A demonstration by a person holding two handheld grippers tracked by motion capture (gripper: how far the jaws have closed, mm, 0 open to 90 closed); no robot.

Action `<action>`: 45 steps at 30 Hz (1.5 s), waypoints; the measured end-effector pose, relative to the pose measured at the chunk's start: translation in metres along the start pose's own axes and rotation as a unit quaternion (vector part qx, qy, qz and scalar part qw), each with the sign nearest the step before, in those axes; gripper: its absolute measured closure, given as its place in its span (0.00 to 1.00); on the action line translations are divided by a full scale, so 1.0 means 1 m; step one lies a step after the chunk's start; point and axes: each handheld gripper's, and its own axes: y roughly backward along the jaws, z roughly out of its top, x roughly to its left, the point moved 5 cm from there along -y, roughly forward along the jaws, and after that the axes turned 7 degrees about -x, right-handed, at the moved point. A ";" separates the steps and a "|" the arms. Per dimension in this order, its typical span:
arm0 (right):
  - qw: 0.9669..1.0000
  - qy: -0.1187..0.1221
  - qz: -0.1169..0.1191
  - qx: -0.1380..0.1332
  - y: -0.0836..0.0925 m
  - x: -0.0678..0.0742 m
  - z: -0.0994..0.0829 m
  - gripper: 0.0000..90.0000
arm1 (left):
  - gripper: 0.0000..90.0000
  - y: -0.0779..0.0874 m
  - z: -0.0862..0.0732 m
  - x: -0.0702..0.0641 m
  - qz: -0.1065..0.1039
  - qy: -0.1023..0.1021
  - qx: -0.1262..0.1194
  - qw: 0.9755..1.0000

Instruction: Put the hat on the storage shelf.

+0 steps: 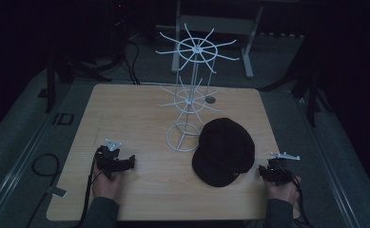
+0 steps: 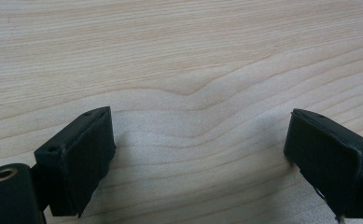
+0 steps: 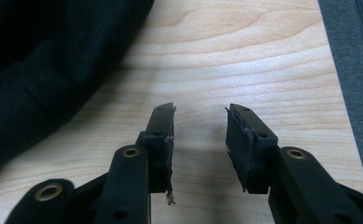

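A: From the high view, what sits on the pale wooden table [image 1: 140,114]?

B: A white wire display rack with two tiers of spoke arms on a ring base [image 1: 188,102] stands upright near the middle, toward the far edge. Just beside its ring base, toward the near right corner, lies a black fabric cap with a brim [image 1: 224,151], flat on the surface. Whether it touches the base, I cannot tell.

A: And the hands?

B: The left hand [image 1: 107,186] comes in at the near edge and holds the left gripper [image 1: 125,164] above the near left part of the surface, well apart from the cap. The right hand [image 1: 281,190] holds the right gripper [image 1: 264,172] by the near right corner, just beside the cap's right edge.

A: What about the left gripper view?

B: The left gripper [image 2: 198,140] has its two black jaws spread wide, with nothing between them but bare wood grain of the table [image 2: 184,56].

A: The right gripper view?

B: The right gripper [image 3: 200,135] has its jaws set a narrow gap apart, holding nothing. The black cap [image 3: 48,60] fills the upper left, near the left jaw but apart from it. The table's edge [image 3: 328,93] runs along the right, with grey floor [image 3: 356,70] beyond.
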 end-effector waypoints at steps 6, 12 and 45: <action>0.999 -0.019 0.031 -0.023 0.019 0.002 0.013 0.65 | 0.10 0.000 0.000 -0.001 -0.002 -0.001 0.001 1.000; 0.998 -0.023 0.052 -0.040 0.027 0.012 0.023 0.63 | 0.10 -0.001 0.001 -0.002 -0.003 -0.001 0.000 1.000; 0.997 -0.064 0.040 0.029 -0.019 0.052 0.021 0.77 | 0.10 -0.001 0.001 -0.004 -0.005 -0.004 0.000 1.000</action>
